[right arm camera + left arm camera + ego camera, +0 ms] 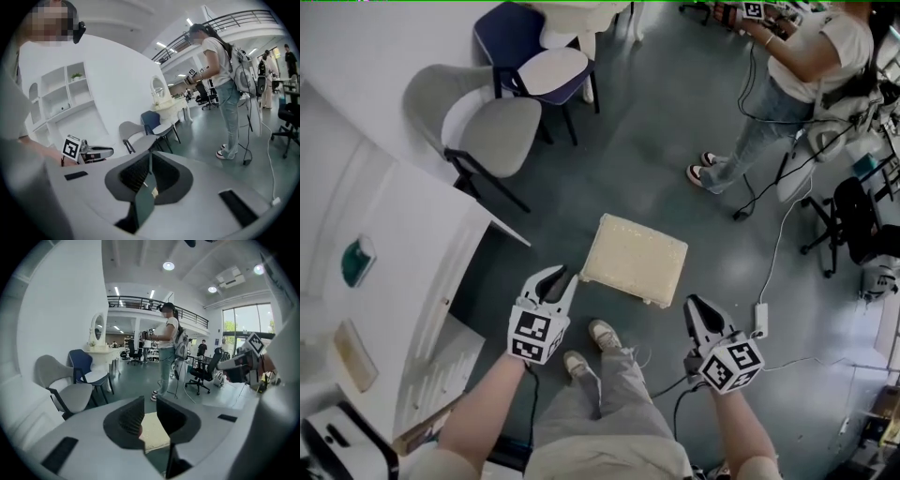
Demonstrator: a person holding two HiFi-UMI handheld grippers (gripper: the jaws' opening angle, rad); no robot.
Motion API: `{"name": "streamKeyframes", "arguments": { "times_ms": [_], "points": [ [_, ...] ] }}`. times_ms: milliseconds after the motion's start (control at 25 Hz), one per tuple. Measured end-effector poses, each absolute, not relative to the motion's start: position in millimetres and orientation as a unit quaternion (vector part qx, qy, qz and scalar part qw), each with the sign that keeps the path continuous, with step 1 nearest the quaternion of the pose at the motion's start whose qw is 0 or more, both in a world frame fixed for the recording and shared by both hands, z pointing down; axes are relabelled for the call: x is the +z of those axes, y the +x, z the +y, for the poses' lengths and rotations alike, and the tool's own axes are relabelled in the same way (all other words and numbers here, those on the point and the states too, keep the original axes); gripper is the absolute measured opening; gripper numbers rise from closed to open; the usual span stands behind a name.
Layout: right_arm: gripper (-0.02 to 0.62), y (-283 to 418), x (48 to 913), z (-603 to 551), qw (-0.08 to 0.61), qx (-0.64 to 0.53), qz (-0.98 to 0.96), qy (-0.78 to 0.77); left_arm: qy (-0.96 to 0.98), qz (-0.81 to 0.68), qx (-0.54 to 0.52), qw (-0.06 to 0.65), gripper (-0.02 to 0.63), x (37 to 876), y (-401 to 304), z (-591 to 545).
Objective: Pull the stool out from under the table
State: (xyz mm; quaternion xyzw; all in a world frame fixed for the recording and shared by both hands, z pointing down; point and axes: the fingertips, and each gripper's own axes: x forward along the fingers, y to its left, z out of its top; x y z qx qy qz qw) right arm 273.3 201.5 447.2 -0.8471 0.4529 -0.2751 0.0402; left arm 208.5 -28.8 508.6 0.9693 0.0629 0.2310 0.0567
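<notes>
The stool (635, 260) stood on the grey floor (656, 141), out in the open and to the right of the white table (441, 272). It had a pale, square top. Both tools were up in the air, nearer than the stool, and neither touched it. The left gripper (561, 277) had its jaws a little apart with nothing between them. The stool showed through the gap in the left gripper view. The right gripper (692, 302) had its jaws closed together and held nothing. A grey chair (483, 127) and a blue chair (525, 47) stood far off on the left. A person (797, 66) stood far away on the right.
</notes>
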Motion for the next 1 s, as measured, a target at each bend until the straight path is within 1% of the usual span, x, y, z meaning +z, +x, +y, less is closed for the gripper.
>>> {"name": "streamKeyframes", "arguments": {
  "times_ms": [200, 440, 720, 840, 1000],
  "points": [
    [0.031, 251.2, 365.8, 182.8, 0.042, -0.235, 0.489, -0.839, 0.976, 0.049, 0.202, 0.058, 0.072, 443.4, 184.9, -31.4],
    [0.021, 230.8, 294.1, 171.8, 0.041, -0.189, 0.516, -0.834, 0.985, 0.041, 0.157, 0.052, 0.057, 371.9, 166.8, -26.1],
    [0.021, 200.4, 242.6, 171.6, 0.043, -0.163, 0.534, -0.828, 0.992, 0.044, 0.112, 0.027, 0.046, 300.7, 141.2, -12.2],
    [0.02, 191.5, 227.6, 172.4, 0.043, -0.152, 0.539, -0.827, 0.994, 0.039, 0.098, 0.035, 0.044, 282.8, 129.7, -9.0],
    [0.02, 177.0, 216.0, 171.9, 0.014, -0.137, 0.556, -0.82, 0.995, 0.039, 0.087, 0.023, 0.044, 266.2, 112.9, -0.8]
  ]
}}
